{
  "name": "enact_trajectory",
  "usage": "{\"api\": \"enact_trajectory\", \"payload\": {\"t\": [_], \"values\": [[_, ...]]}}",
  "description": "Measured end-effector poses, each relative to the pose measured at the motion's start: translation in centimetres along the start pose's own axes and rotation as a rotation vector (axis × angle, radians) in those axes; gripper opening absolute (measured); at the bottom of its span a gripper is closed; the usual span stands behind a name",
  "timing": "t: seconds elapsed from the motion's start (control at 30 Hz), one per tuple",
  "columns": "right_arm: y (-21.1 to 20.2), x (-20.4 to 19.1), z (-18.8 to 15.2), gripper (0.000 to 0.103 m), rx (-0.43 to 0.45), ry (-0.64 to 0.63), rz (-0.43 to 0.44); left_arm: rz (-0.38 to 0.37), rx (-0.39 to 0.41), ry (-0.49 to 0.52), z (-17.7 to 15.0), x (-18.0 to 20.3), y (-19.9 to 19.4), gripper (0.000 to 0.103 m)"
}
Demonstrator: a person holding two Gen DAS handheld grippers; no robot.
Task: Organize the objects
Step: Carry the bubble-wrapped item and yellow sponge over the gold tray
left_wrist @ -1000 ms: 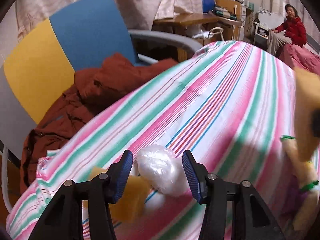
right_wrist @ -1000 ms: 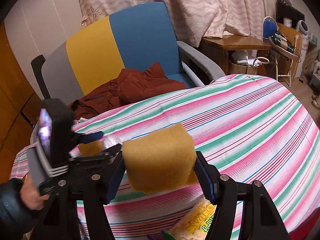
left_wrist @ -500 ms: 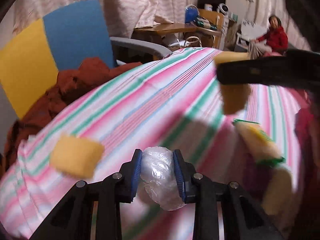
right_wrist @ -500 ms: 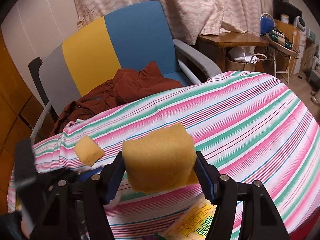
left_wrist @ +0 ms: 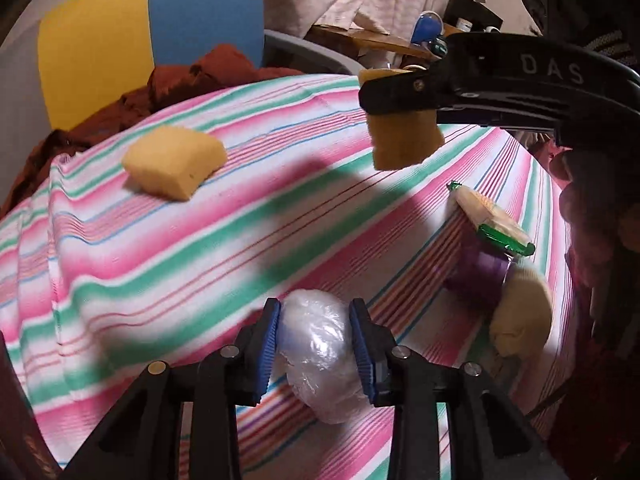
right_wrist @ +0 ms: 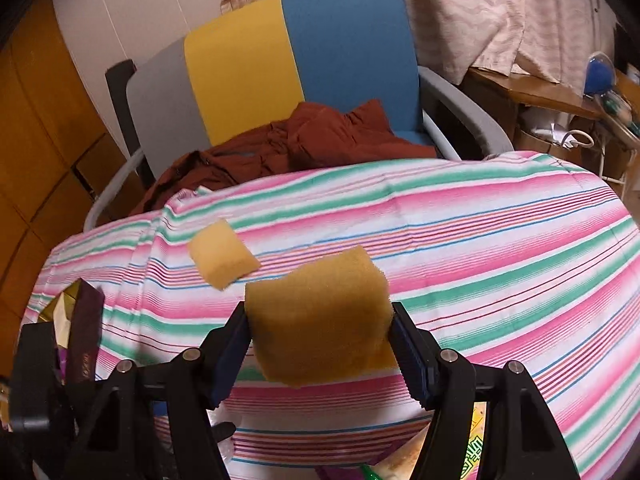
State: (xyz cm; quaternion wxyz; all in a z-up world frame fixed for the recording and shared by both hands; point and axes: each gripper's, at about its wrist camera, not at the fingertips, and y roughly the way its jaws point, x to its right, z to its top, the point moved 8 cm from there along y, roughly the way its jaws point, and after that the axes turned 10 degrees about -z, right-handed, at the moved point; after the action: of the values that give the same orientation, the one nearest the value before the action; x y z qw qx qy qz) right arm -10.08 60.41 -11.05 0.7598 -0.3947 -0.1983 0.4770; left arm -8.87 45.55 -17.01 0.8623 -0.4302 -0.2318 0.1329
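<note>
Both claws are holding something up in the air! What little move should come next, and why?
Probably lower the left claw a bit toward the heap on the right and set the plastic-wrapped bundle down there. It is clamped and off the striped cloth, and the cracker packet and purple container already sit together. The right claw grips a sponge, so it can wait.

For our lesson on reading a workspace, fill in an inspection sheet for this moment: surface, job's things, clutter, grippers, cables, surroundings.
Surface: pink, green and white striped cloth, rumpled.
Job's things: loose yellow foam sponge block lying on the cloth; green-edged snack packet leaning on a purple container.
Clutter: rust-red jacket heaped on the chair.
Grippers: left gripper shut on a clear crumpled plastic ball; right gripper shut on a darker yellow foam sponge.
Cables: white cord near the desk.
Surroundings: grey, yellow and blue chair; pink curtain.
</note>
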Motion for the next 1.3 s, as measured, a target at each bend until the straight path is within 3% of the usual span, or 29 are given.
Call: {"api": "enact_trajectory", "payload": {"t": [0.07,0.4,0.53,0.7,0.87,1.17,1.3], "values": [[0.1,0.1,-0.1,0.068,-0.006,-0.002,0.0,0.025,-0.035,-0.023,-0.8,0.0,0.5,0.036],[0.2,-0.8,-0.2,0.068,-0.006,-0.047,0.024,0.091,-0.004,-0.011,-1.8,0.3,-0.5,0.031],[-0.3,-3.0,-0.8,0.068,0.002,-0.12,0.104,0.094,0.033,-0.012,-1.7,0.7,-2.8,0.031],[-0.6,-5.6,-2.1,0.068,0.001,-0.222,0.152,0.114,0.142,-0.026,-1.9,0.8,-9.6,0.031],[0.0,-6.6,-3.2,0.068,-0.032,-0.246,0.155,0.157,0.235,-0.127,-3.2,-1.9,-16.2,0.031],[1.5,-7.8,-5.2,0.068,-0.103,-0.316,0.078,0.374,0.401,-0.298,-9.3,-10.0,-28.9,0.031],[-0.7,-10.2,-5.4,0.068,-0.088,-0.347,0.094,0.456,0.433,-0.414,-13.9,-14.2,-32.4,0.031]]}}
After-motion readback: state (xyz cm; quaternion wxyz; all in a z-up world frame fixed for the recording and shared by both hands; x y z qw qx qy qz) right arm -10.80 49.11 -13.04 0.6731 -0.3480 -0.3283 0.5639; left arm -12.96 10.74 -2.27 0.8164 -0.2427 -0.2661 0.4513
